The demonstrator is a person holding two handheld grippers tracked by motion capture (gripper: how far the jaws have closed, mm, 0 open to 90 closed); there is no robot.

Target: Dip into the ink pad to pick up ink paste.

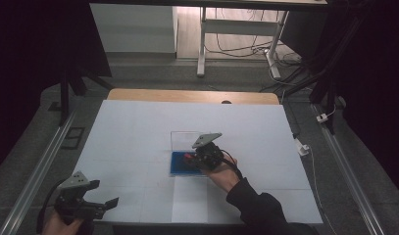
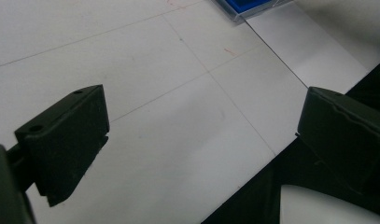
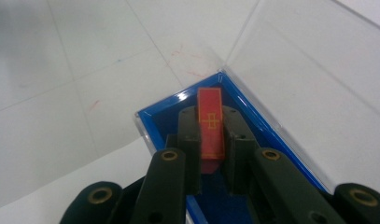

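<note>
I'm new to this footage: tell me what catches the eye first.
The red block stands out, clamped in the right claw over the blue-lined clear box at mid-table. The box's clear lid stands open behind it. The left claw hangs open near the table's near left corner.

The red block's [image 3: 210, 123] lower end disappears behind the right gripper [image 3: 211, 140]; the blue case [image 3: 253, 121] runs off the frame beneath the block, its clear lid [image 3: 309, 65] clipped too.

High cam overhead facing fwd, tongs cams close-up, all share blue case [image 1: 180, 164].
</note>
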